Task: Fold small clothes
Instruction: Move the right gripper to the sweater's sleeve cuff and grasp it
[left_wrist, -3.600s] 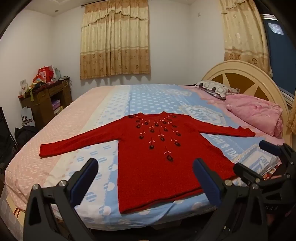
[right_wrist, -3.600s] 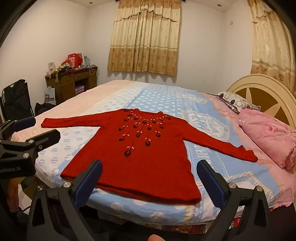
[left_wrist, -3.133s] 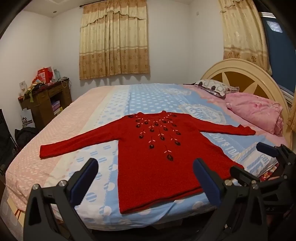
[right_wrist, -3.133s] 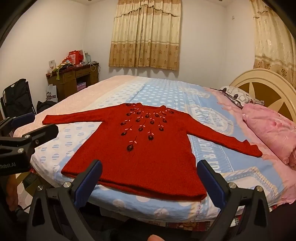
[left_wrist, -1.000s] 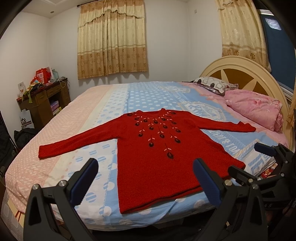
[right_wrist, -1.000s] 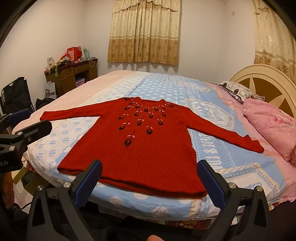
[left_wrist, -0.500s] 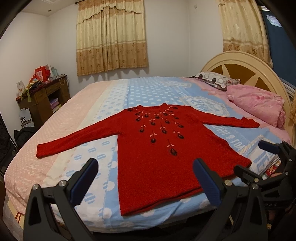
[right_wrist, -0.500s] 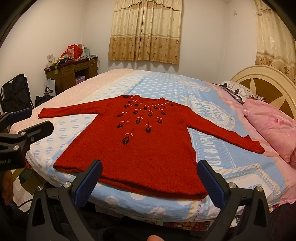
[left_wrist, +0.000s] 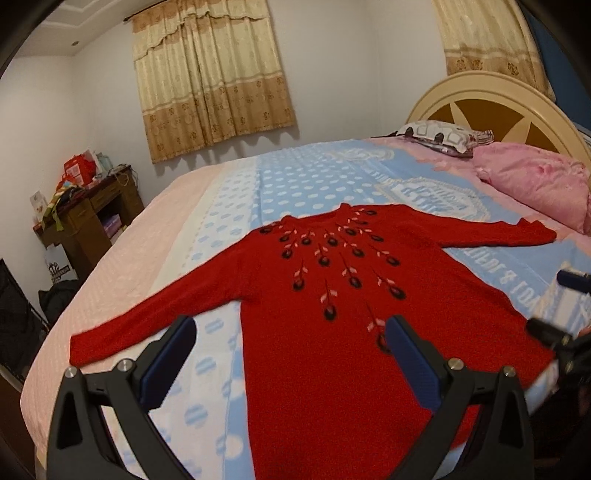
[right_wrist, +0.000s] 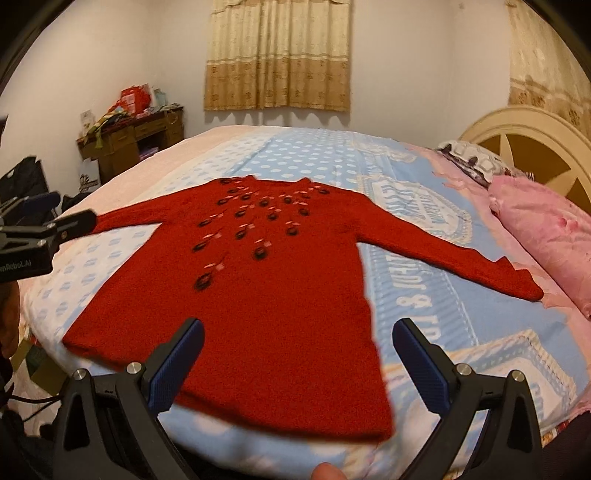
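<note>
A red knit sweater (left_wrist: 332, 332) with a dark flower pattern on the chest lies flat on the bed, both sleeves spread wide; the right wrist view shows the same sweater (right_wrist: 266, 280). My left gripper (left_wrist: 291, 356) hovers open over the sweater's lower left part, nothing between its blue pads. My right gripper (right_wrist: 297, 354) hangs open above the hem at the sweater's lower right, also empty. The left gripper (right_wrist: 55, 219) shows at the left edge of the right wrist view, in front of the left sleeve's cuff.
The bed (left_wrist: 295, 188) has a blue dotted and pink cover. A pink pillow (left_wrist: 532, 181) and a patterned pillow (left_wrist: 439, 134) lie by the cream headboard (left_wrist: 491, 107). A cluttered wooden desk (left_wrist: 88, 218) stands at the left wall. Curtains (right_wrist: 277, 55) hang behind.
Both grippers have moved forward and lower over the bed, so the sweater now fills more of each view. Both stay open and empty.
</note>
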